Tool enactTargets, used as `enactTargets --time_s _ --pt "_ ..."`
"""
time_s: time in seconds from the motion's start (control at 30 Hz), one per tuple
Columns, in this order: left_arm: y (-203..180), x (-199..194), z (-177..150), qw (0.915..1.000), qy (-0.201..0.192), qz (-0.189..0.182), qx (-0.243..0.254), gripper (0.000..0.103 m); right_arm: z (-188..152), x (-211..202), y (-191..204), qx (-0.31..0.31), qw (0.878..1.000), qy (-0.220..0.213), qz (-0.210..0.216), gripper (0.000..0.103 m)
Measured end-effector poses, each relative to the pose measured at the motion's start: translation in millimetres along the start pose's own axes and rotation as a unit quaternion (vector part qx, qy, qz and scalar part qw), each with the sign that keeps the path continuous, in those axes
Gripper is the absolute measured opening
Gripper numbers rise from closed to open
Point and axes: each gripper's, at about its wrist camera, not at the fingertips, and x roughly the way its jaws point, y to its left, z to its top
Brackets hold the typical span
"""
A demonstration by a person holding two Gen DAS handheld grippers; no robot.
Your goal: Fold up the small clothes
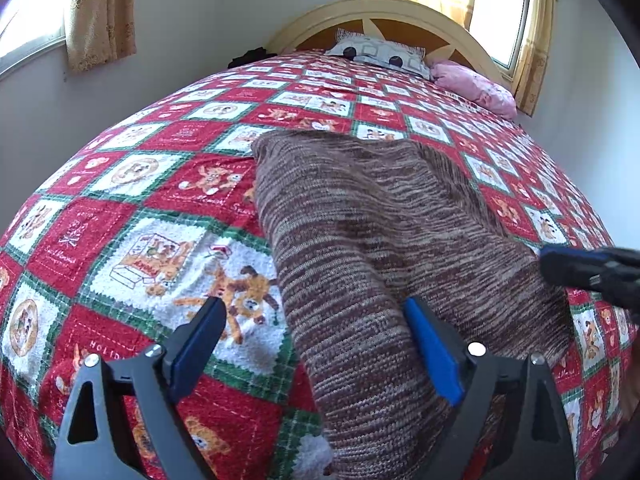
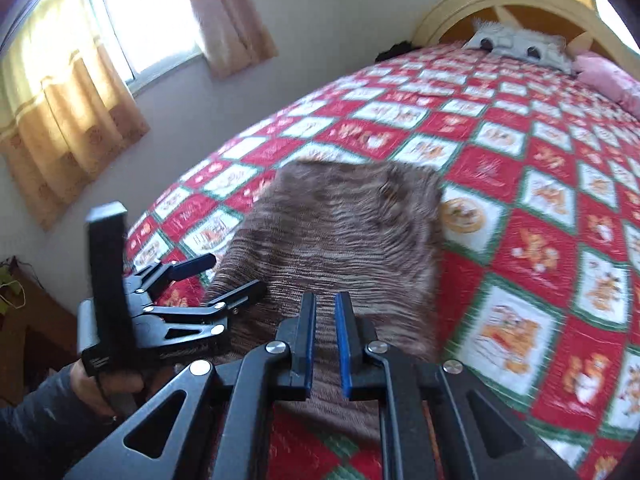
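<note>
A brown striped knit garment [image 1: 384,240] lies spread on the red, white and green patchwork bedspread [image 1: 140,184], a fold ridge running down its middle. My left gripper [image 1: 316,312] is open above the garment's near left edge, one blue pad over the bedspread, the other over the knit. It also shows in the right wrist view [image 2: 236,276], open at the garment's left side. My right gripper [image 2: 325,304] hovers over the garment's [image 2: 348,224] near edge, jaws nearly closed with a narrow gap and nothing between them. It also shows at the right edge of the left wrist view [image 1: 560,264].
A patterned grey pillow [image 1: 376,54] and a pink pillow [image 1: 476,86] lie by the curved headboard [image 1: 384,8]. Curtained windows [image 2: 132,32] stand on the walls. A wooden cabinet [image 2: 24,320] stands left of the bed.
</note>
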Motion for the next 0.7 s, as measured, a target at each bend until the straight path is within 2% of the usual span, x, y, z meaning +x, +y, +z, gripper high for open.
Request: enactTargets --time_s 0.03,0.07,0.13,0.2,0.43,0.5,0.53,0.57,0.6,0.63,0.7 --pt "1.0 0.2 -0.9 1.0 0.001 -0.003 -0.002 0.094 -5.7 17.2 -7.2 0.012 0.999 0.035 -0.026 0.01" --pt "2.1 0.6 -2.5 1.0 0.003 -0.007 -0.004 0.095 -12.6 28.7 -16.1 0.028 0.997 0.059 -0.032 0.01" --pt "2.7 3.0 -6.6 0.9999 0.008 -0.008 -0.004 0.099 -22.6 24.7 -29.5 0.044 0.998 0.032 0.008 0.009" --pt "3.4 1.9 -10.4 0.9998 0.005 -0.015 -0.008 0.099 -26.0 19.5 -35.5 0.056 0.998 0.026 0.019 0.008" --pt "-4.2 -13.7 -18.0 0.9998 0.014 0.012 -0.002 0.099 -46.4 -4.0 -26.9 0.044 0.999 -0.004 -0.008 0.009" --pt "-8.0 -35.9 -21.7 0.9999 -0.009 0.009 0.005 0.099 -58.2 -19.5 -22.3 0.048 0.998 -0.023 -0.016 0.01" --pt "-10.7 -46.0 -23.3 0.9997 -0.019 0.009 0.013 0.099 -65.2 -27.5 -17.4 0.049 0.998 -0.031 -0.02 0.018" --pt "-13.4 -55.4 -24.4 0.9993 -0.027 0.013 0.021 0.099 -67.6 -29.2 -15.8 0.049 0.998 -0.034 -0.022 0.031" --pt "-15.1 -63.0 -25.0 0.9991 -0.033 0.013 0.024 0.099 -72.4 -34.7 -11.3 0.047 0.998 -0.039 -0.026 0.037" --pt "-17.1 -71.9 -25.5 0.9988 -0.04 0.009 0.026 0.099 -75.2 -36.5 -8.8 0.044 0.998 -0.041 -0.029 0.043" --pt "-20.2 -82.1 -25.3 0.9986 -0.043 0.007 0.031 0.099 -78.8 -42.3 -2.0 0.036 0.997 -0.044 -0.044 0.043"
